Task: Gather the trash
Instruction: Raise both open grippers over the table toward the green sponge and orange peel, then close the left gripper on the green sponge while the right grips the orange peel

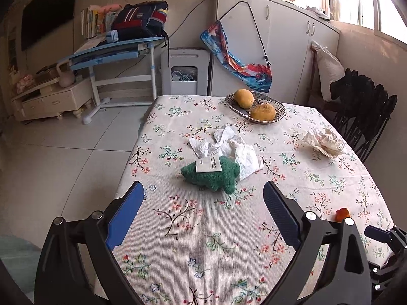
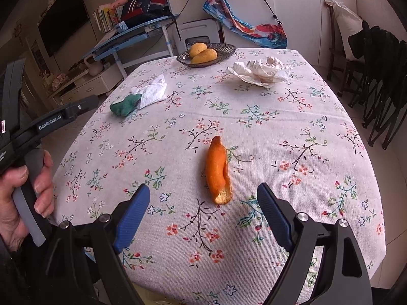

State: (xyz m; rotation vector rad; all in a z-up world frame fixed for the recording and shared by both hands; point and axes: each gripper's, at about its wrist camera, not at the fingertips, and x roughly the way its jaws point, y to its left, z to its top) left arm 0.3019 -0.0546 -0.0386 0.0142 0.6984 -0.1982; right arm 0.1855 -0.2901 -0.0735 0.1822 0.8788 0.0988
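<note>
In the left wrist view we see our left gripper (image 1: 203, 195) with its blue fingers wide apart and nothing between them, above the table (image 1: 193, 254) with the flowered cloth. At 12 o'clock from it lies a green plush toy (image 1: 211, 175) with a white label, and it touches a crumpled white tissue (image 1: 229, 147) just behind. At 2 o'clock a second crumpled paper wad (image 1: 324, 142) rests near the table edge, and a bowl (image 1: 254, 108) with two yellow fruits stands at the far end. In the right wrist view our right gripper (image 2: 203, 195) is also wide and empty. An orange peel (image 2: 218, 170) lies on the cloth at 12 o'clock, its near end between the fingertips without touching them. At 9 o'clock a hand (image 2: 23, 198) holds the handle of the left gripper.
</note>
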